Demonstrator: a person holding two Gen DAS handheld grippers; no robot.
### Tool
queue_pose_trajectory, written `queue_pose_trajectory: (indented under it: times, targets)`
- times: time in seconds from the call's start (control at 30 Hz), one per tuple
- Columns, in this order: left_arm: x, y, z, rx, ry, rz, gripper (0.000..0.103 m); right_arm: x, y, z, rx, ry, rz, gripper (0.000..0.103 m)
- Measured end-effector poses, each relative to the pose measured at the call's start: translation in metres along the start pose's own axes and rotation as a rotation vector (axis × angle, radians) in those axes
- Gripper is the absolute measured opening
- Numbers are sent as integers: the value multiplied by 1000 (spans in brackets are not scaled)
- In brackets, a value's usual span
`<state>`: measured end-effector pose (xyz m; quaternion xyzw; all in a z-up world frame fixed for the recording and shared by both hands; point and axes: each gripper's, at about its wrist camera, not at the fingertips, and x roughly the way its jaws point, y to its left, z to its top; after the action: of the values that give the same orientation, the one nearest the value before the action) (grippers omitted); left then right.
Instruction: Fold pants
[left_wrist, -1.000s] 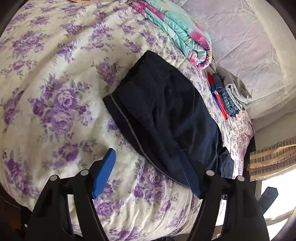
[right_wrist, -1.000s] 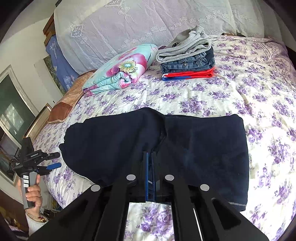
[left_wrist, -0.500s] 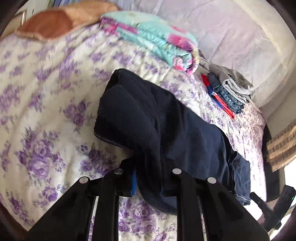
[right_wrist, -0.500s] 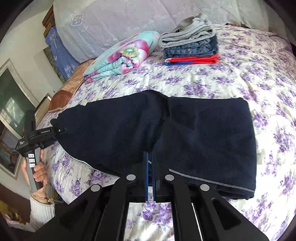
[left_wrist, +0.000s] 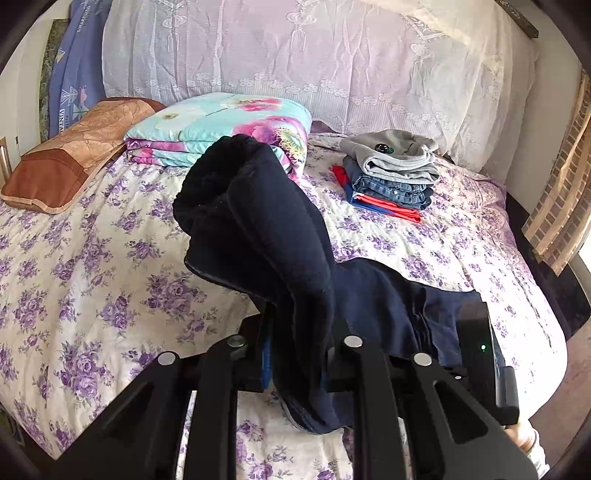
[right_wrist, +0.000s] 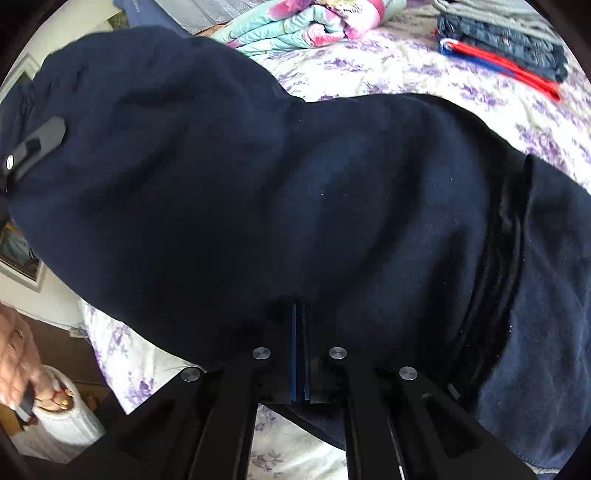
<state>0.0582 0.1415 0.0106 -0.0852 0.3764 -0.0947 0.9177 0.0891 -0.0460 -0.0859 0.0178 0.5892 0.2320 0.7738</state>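
Dark navy pants (left_wrist: 266, 236) lie partly on the floral bed (left_wrist: 92, 258) and are lifted at one end. My left gripper (left_wrist: 295, 354) is shut on a bunched end of the pants, which rises in a hump in front of it. In the right wrist view the pants (right_wrist: 295, 192) fill most of the frame, raised and draped close to the camera. My right gripper (right_wrist: 299, 332) is shut on the near edge of the pants. The left gripper's fingertip (right_wrist: 37, 144) shows at the left, against the cloth.
A stack of folded clothes (left_wrist: 391, 173) sits at the back right of the bed. A folded floral quilt (left_wrist: 221, 125) and a brown pillow (left_wrist: 70, 155) lie at the back left. A lace-covered headboard (left_wrist: 314, 55) stands behind. Curtain (left_wrist: 561, 184) at right.
The left gripper closed on the pants' end and lifted it up and toward the right. The right gripper stayed shut and the cloth now bulges up over it.
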Motion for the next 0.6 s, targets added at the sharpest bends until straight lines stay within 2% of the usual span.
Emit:
queue_pose_trajectory:
  times: [0.07, 0.1, 0.2, 0.27, 0.37, 0.43, 0.5, 0.53, 0.6]
  targets:
    - [3, -3, 0, 7, 2, 0, 16, -4, 0, 7, 14, 28, 19, 5]
    - [4, -5, 0, 9, 3, -5, 16, -11, -4, 15, 27, 11, 32, 5]
    - [2, -12, -1, 19, -1, -22, 16, -24, -22, 45, 80, -58, -24, 5]
    - [2, -17, 0, 28, 0, -30, 16, -17, -32, 63, 110, -43, -8, 5]
    - [3, -25, 1, 47, 3, -33, 16, 11, -43, 75, 126, 26, -46, 5]
    - [6, -33, 2, 64, 8, -33, 16, 14, -48, 73, 149, 11, -28, 4]
    - [9, -44, 3, 88, 21, -40, 16, -3, -53, 67, 178, 0, 29, 5]
    - [11, -52, 4, 106, 29, -46, 16, -19, -59, 61, 195, -33, 56, 5]
    - [14, -73, 4, 153, 35, -50, 16, -66, -70, 43, 188, -137, 40, 5]
